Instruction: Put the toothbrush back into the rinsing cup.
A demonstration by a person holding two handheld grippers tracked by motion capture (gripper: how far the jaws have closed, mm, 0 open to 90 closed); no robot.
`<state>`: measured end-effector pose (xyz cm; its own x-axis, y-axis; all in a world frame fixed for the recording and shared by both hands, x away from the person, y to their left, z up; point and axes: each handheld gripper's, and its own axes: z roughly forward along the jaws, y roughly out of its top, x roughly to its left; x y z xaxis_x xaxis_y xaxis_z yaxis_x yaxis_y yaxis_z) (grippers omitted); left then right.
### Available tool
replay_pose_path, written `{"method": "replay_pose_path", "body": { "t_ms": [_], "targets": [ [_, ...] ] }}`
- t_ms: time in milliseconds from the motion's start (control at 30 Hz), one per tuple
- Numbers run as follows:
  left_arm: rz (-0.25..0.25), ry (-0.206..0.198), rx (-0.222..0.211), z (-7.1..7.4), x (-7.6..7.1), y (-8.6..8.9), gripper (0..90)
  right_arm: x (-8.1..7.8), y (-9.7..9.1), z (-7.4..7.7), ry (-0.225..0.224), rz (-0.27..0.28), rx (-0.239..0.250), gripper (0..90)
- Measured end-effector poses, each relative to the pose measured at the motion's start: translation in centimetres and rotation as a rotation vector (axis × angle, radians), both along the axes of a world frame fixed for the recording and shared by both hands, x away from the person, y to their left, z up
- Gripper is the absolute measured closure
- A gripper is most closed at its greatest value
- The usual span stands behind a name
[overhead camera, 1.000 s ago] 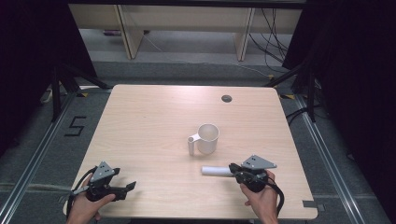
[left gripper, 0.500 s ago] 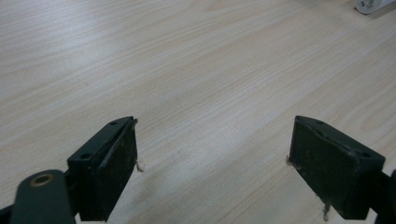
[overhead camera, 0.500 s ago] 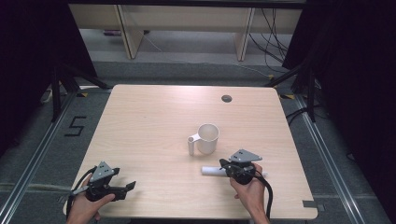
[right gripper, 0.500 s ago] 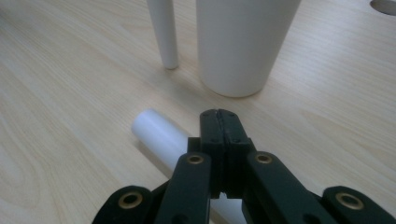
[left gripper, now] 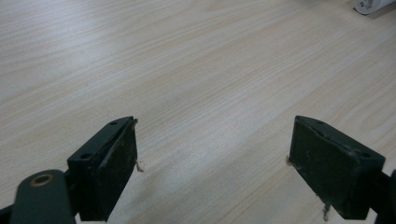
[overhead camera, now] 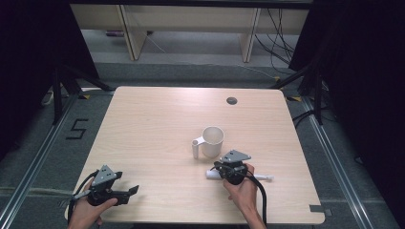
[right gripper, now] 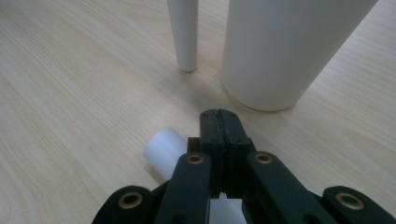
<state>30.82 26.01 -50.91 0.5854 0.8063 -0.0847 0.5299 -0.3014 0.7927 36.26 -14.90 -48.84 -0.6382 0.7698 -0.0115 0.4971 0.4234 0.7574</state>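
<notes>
Left gripper (overhead camera: 125, 192): rests at the near left corner of the table (overhead camera: 153, 124) in the person's left hand (overhead camera: 88, 212); in the left gripper view the jaws stand wide apart over bare wood, nothing between them.

Mug (overhead camera: 212, 141): white, upright near the table's middle, its handle (overhead camera: 196, 148) turned to the left in the high view; in the right gripper view it stands just ahead of the closed jaws, apart from them.

Tube (overhead camera: 212, 174): a white, toothpaste-like tube lying flat just in front of the mug, its cap end (overhead camera: 270, 178) pointing right.

Right gripper (overhead camera: 224, 168): sits directly over the tube's middle; in the right gripper view the jaws are pressed together, and the tube's blunt end (right gripper: 161, 149) pokes out to the left underneath them. They appear closed above the tube rather than around it, though a pinch on it lower down cannot be ruled out.

Step in hand: probably getting hold of the tube beside the mug.

Next move: likely calls for spreading the jaws, lowering them astride the tube, then closing without nudging the mug.
</notes>
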Motion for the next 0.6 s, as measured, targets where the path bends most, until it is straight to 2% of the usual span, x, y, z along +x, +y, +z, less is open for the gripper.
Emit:
{"method": "replay_pose_path", "body": {
  "t_ms": [33, 133, 200, 233, 333, 400, 533, 567, 600],
  "targets": [
    [-0.001, -0.002, -0.001, 0.00, 0.01, 0.00, 14.8, -0.01, 0.14, -0.02, 0.015, -0.005, 0.008, 90.0],
    [0.001, 0.004, 0.002, -0.04, 0.01, 0.01, 14.8, 0.11, 0.41, -0.33, 0.014, -0.006, 0.000, 90.0],
    [-0.004, 0.006, 0.009, -0.02, 0.01, 0.00, 14.8, 0.28, 0.38, -0.34, 0.007, 0.012, -0.016, 90.0],
    [-0.003, 0.005, 0.005, -0.02, 0.00, -0.03, 14.8, 0.19, 0.56, -0.41, 0.028, -0.005, -0.006, 90.0],
    [0.003, 0.006, -0.002, -0.07, 0.01, -0.07, 14.8, 0.15, 0.61, -0.42, 0.045, -0.012, -0.005, 90.0],
    [0.004, 0.003, -0.004, -0.10, 0.03, -0.04, 14.8, 0.31, 0.58, -0.55, 0.026, 0.000, -0.011, 90.0],
    [0.003, 0.006, -0.004, -0.10, 0.02, -0.05, 14.8, 0.32, 0.64, -0.68, 0.028, 0.001, -0.017, 90.0],
    [-0.002, 0.008, 0.005, -0.11, 0.05, 0.05, 14.8, 0.16, 0.77, -0.75, 0.058, -0.004, -0.003, 90.0],
    [-0.002, 0.008, 0.005, -0.11, 0.05, 0.05, 14.8, 0.16, 0.77, -0.75, 0.058, -0.004, -0.003, 90.0]
  ]
}}
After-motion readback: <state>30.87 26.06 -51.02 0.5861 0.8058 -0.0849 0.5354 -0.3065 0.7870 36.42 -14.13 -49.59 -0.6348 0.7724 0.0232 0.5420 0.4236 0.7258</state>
